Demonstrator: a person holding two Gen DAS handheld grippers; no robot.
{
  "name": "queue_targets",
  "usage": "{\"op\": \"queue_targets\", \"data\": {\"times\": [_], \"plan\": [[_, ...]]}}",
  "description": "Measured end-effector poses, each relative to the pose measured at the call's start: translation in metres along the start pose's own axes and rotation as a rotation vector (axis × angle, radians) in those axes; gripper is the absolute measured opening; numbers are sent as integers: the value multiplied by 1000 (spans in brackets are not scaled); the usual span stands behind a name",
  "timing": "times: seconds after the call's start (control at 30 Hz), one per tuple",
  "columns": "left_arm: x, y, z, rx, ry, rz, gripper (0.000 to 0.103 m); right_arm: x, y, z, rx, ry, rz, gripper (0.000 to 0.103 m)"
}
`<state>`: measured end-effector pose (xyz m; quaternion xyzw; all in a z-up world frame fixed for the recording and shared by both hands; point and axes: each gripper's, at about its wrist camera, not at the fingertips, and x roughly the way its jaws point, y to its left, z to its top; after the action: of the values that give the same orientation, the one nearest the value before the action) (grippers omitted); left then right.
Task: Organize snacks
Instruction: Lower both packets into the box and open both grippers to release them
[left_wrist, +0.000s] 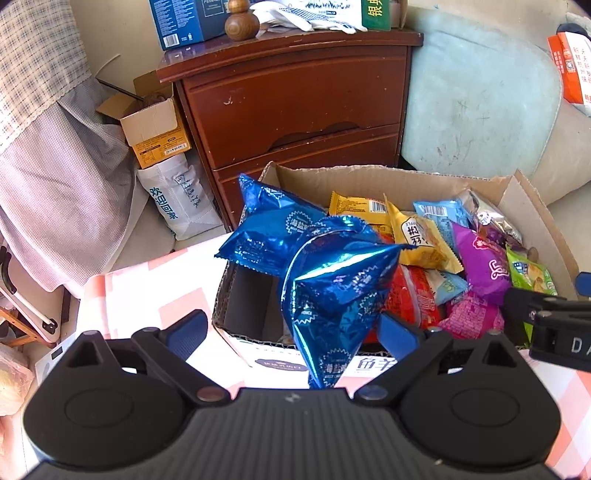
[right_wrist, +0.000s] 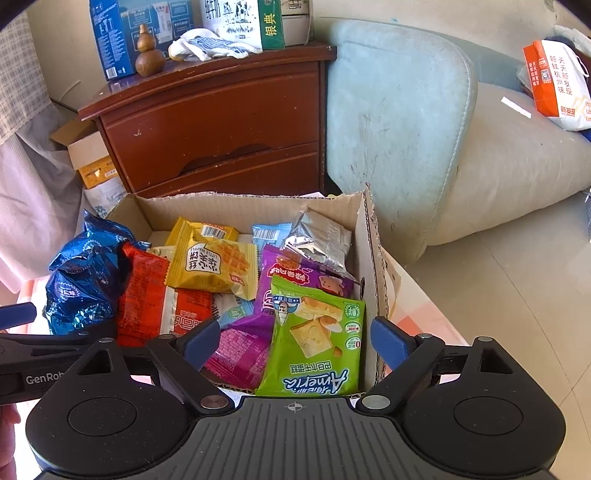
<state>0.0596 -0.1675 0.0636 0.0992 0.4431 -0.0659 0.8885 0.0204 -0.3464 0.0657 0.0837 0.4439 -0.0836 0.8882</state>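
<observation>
I am looking down both grippers into the cardboard box (right_wrist: 369, 236) sitting on a pink checked cloth (left_wrist: 147, 288).

Left gripper (left_wrist: 291, 328): jaws are standing spread wide. Blue foil packets (left_wrist: 332, 291) are hanging between them, draping over the box's near wall; I cannot tell whether a pad is touching the foil, and nothing is squeezing it. More of the same blue foil is lying at 10 o'clock of the box in the right wrist view.

Right gripper (right_wrist: 295, 341): jaws are standing wide apart, not pinching anything. A green cracker packet (right_wrist: 314, 339) is lying between them, leaning against the box's near wall at 6 o'clock, free of both pads.

Inside the box: a yellow waffle packet (right_wrist: 214, 267) is resting near the centre, a red packet (right_wrist: 147, 299) at 8 o'clock, a purple packet (right_wrist: 291, 275) just right of centre, a silver packet (right_wrist: 321, 240) at 1 o'clock.

Beyond the box, at 12 o'clock, a brown nightstand (right_wrist: 221, 118) is standing; a pale armchair (right_wrist: 399, 122) is sitting to its right.
</observation>
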Motion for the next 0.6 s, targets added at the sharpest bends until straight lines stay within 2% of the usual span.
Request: {"op": "queue_targets", "data": {"times": [0.2,0.6], "plan": [[4,5,2,-32,43,-7,98,1,5,-2,-11,16,-15,92],[2,0,2,-21,41,21,98,4,7,-2,10,38,-33,93]]}}
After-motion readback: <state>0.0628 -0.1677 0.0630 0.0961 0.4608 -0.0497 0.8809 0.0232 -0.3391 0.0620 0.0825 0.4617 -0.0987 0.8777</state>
